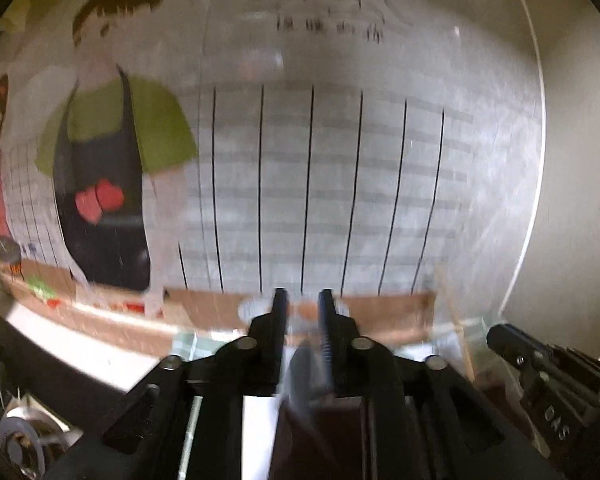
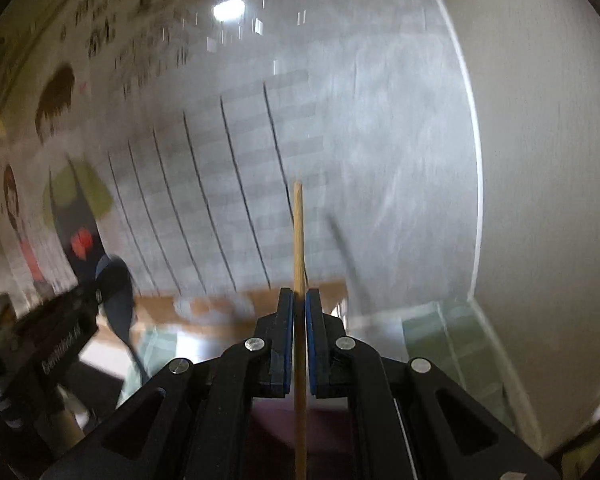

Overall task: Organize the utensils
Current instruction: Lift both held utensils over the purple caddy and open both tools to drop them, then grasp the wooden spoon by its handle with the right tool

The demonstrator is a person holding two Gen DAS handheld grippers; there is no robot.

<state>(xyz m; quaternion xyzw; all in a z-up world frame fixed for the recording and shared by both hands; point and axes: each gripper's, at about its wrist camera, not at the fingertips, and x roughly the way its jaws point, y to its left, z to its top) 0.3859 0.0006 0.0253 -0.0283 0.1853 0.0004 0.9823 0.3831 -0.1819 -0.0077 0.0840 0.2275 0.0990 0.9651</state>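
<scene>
My right gripper (image 2: 299,300) is shut on a wooden chopstick (image 2: 298,240) that stands upright between the blue pads and sticks out well past the fingertips. My left gripper (image 1: 302,300) is shut on a dark blue spoon; its blurred handle (image 1: 306,376) shows between the jaws. In the right wrist view the left gripper (image 2: 56,340) is at the lower left and the spoon's dark bowl (image 2: 114,296) points up beside it. In the left wrist view the right gripper (image 1: 540,368) shows at the lower right. Both views are motion-blurred.
A wall poster with cartoon figures (image 1: 108,152) and a lined table (image 1: 320,184) fills the background. A pale wall (image 2: 548,200) is at the right. A clear glass or plastic container (image 2: 440,324) stands below, right of the chopstick. A brown band (image 1: 380,312) runs behind the fingertips.
</scene>
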